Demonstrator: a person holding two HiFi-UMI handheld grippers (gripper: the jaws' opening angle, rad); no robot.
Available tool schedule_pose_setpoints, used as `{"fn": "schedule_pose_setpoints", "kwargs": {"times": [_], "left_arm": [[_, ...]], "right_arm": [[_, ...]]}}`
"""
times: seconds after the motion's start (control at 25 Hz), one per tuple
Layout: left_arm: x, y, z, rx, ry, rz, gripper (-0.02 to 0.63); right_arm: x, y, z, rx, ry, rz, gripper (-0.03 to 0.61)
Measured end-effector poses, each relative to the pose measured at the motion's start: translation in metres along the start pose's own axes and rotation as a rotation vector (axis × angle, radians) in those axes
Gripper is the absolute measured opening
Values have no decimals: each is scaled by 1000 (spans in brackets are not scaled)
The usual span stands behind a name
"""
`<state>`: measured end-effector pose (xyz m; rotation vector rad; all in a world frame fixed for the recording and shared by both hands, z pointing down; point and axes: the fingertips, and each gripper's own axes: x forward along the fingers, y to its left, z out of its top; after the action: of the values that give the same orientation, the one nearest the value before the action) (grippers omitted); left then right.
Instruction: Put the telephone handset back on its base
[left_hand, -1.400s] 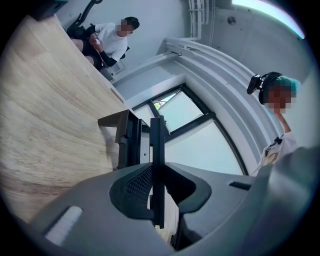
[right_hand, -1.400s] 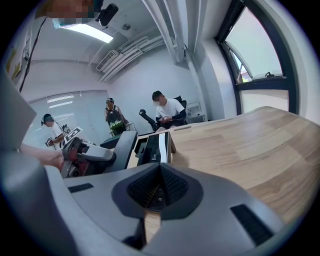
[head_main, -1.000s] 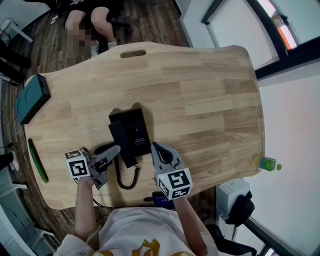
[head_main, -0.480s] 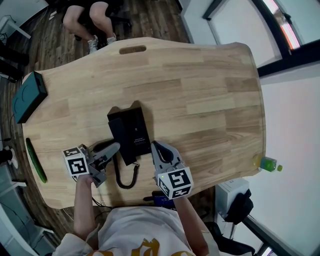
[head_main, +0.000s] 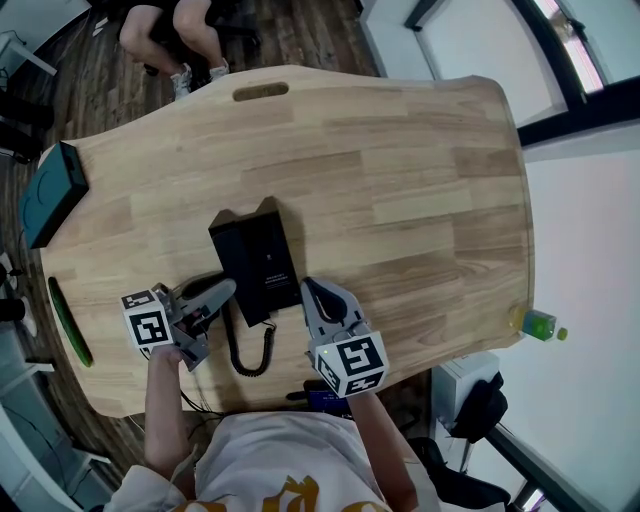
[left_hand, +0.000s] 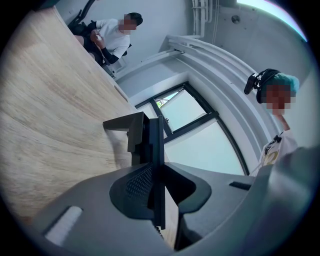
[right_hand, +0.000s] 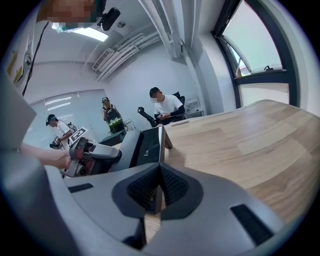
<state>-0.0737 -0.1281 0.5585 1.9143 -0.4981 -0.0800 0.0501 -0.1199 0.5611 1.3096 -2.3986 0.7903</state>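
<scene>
A: Nearest to us the coiled cord (head_main: 252, 350) lies on the table (head_main: 420, 190), at 6 o'clock from the phone. Where do we hold now?

B: Our left gripper (head_main: 226, 293) comes in from 8 o'clock. Its jaws are clamped on the near end of the handset (head_main: 233, 268). In the left gripper view the black body stands edge-on between the pads. Our right gripper (head_main: 310, 290) is at 5 o'clock of the base (head_main: 272, 250). Its jaws seem pressed on the near right corner, so we judge the base cannot slide.

A: And where is the handset exactly?

B: It lies along the left side of the base, from about 7 to 11 o'clock, over its cradle. Whether it sits fully down, we cannot tell.

A: How do we finish this step well?

B: We think we should hold the handset parallel to the long edge of the base and lower both ends together. We should open the left jaws only when it rests flat. The right gripper should hold the base during this. We must also watch that the cord does not get under the near end.

A: Farther away, at 10 o'clock, a teal box (head_main: 50, 195) lies on the table edge, well apart from our work.
</scene>
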Motion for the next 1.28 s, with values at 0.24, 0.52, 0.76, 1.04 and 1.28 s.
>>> {"fn": "schedule_pose_setpoints", "kwargs": {"times": [0.24,0.52,0.76,1.04,1.28], "left_arm": [[0,3,7,3,2,7,69],[1,3,7,1,1,-2,69],[-2,4,8,-22,-5,-17,69],[-1,9,6,-24,16,-3,69],[-1,10,6,-28,19,1,69]], "right_arm": [[3,-3,-1,6,4,1,3],[6,-4,-3,4,8,7,3],[7,-5,-5,4,14,12,3],[6,-8,-7,7,26,14,3],[7,-8,-10,9,36,22,3]]}}
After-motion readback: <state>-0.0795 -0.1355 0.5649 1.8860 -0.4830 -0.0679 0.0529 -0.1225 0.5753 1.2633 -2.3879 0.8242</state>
